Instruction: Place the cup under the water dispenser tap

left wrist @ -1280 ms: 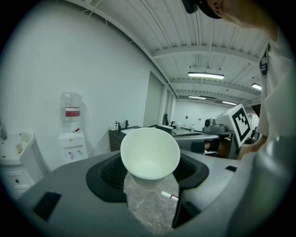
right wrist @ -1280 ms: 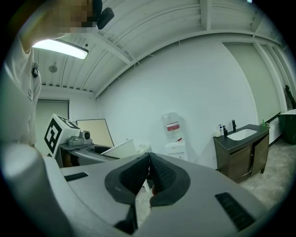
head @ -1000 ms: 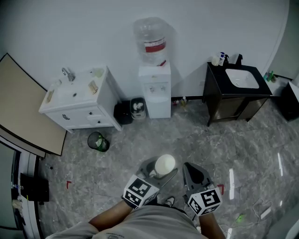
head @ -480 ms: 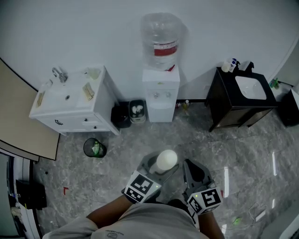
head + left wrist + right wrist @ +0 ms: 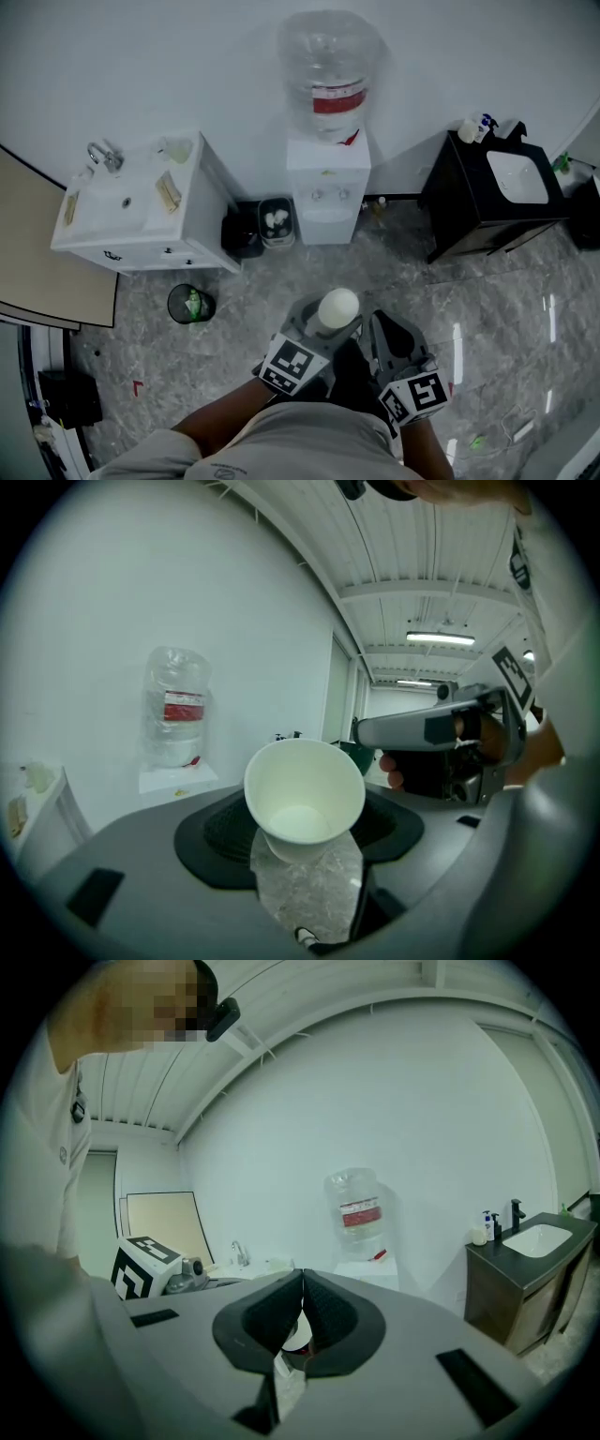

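A white paper cup [image 5: 337, 307] sits upright between the jaws of my left gripper [image 5: 323, 328], which is shut on its lower wall. In the left gripper view the empty cup [image 5: 302, 794] fills the middle of the left gripper [image 5: 305, 825]. My right gripper [image 5: 394, 345] hangs beside it, shut with nothing held; its pads [image 5: 302, 1283] meet at the tips. The white water dispenser [image 5: 328, 183], with a clear bottle and red label, stands against the wall straight ahead, some way off. The dispenser [image 5: 173, 724] lies left of the cup there, and the dispenser [image 5: 361, 1218] shows above the right jaws.
A white vanity with a sink [image 5: 131, 211] stands left of the dispenser, a black vanity with a sink [image 5: 497, 202] right of it. A black bin [image 5: 262, 225] sits beside the dispenser's foot, a small round bin [image 5: 190, 304] on the marble floor. A tan board [image 5: 47, 272] leans at far left.
Both grippers and the cup have been carried forward towards the dispenser, which now looks larger and nearer. The grip on the cup is unchanged.
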A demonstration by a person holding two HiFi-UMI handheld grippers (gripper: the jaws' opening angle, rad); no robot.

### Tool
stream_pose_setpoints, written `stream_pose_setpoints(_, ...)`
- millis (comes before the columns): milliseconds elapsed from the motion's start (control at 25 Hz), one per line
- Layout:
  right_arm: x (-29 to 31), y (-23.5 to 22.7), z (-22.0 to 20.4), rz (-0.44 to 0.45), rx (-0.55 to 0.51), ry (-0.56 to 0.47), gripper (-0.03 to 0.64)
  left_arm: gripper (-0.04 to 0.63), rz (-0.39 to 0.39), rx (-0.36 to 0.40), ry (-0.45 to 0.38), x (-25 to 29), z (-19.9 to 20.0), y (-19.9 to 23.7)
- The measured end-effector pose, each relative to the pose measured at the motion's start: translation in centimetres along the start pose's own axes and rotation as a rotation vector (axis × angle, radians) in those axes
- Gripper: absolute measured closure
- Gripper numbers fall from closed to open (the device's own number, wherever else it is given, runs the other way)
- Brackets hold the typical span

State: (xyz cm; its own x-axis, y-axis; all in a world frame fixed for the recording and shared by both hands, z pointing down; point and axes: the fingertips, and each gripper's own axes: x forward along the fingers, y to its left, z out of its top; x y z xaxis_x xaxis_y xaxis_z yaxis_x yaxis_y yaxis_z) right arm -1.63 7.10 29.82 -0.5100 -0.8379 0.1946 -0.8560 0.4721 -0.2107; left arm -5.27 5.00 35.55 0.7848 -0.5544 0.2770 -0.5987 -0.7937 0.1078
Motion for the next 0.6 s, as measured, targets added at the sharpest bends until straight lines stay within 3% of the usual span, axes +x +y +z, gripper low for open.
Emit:
stream_pose_setpoints(200, 5.5, -4.6, 0.5, 0.024, 0.016, 0.006, 0.600, 0.311, 0.032, -0.026, -0.042, 5.3, -0.3, 4.5)
stream_pose_setpoints(400, 12.2, -10.8, 1.5, 0.071, 0.040, 0.012, 0.600, 0.311, 0.054, 0.020, -0.057, 12.3, -0.9, 9.9)
stream_pose_setpoints(600, 18.5, -16.6, 2.6, 0.133, 0.036, 0.018, 0.600, 0.311, 0.108, 0.011, -0.057, 18.5, -1.4, 15.5)
